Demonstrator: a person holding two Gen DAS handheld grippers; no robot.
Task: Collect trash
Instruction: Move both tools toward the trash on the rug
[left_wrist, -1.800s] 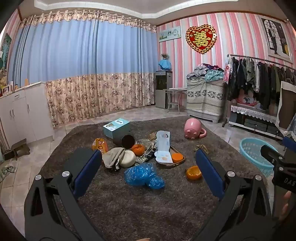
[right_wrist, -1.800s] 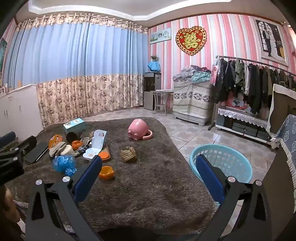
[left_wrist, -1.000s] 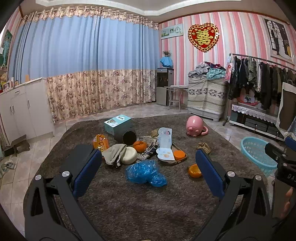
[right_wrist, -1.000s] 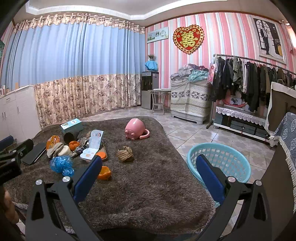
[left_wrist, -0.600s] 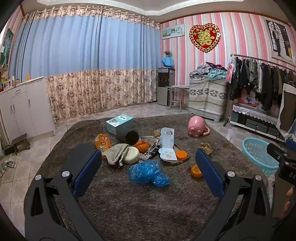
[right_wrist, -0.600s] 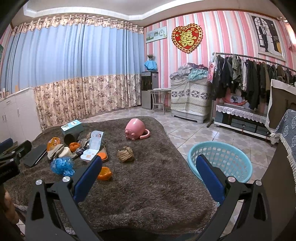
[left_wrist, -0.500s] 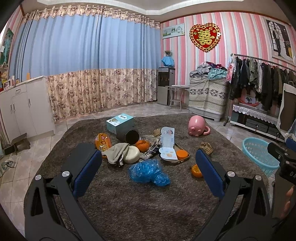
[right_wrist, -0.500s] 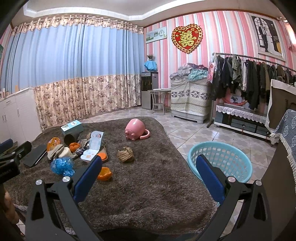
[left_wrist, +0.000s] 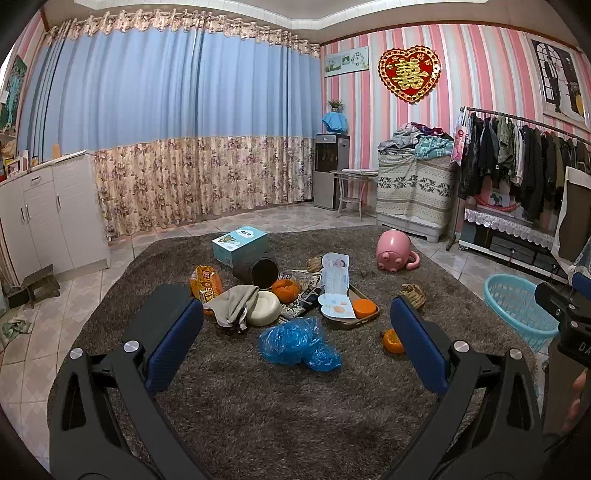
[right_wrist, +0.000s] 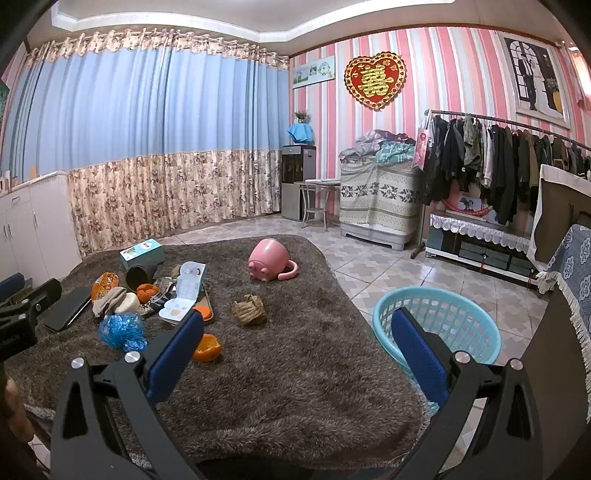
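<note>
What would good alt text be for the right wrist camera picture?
The open right gripper hovers empty above a shaggy brown rug strewn with litter, including a crumpled blue plastic bag and an orange peel. A light blue basket stands on the tiled floor beside the rug.

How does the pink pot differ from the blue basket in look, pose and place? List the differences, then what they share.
Colour: the pink pot is solid pink; the blue basket is light blue with slotted walls.
Pose: the pot lies tipped on its side; the basket stands upright, mouth up.
Place: the pot rests on the brown rug; the basket sits on the tiled floor beside the rug.
Shared: both are round open containers.
</note>
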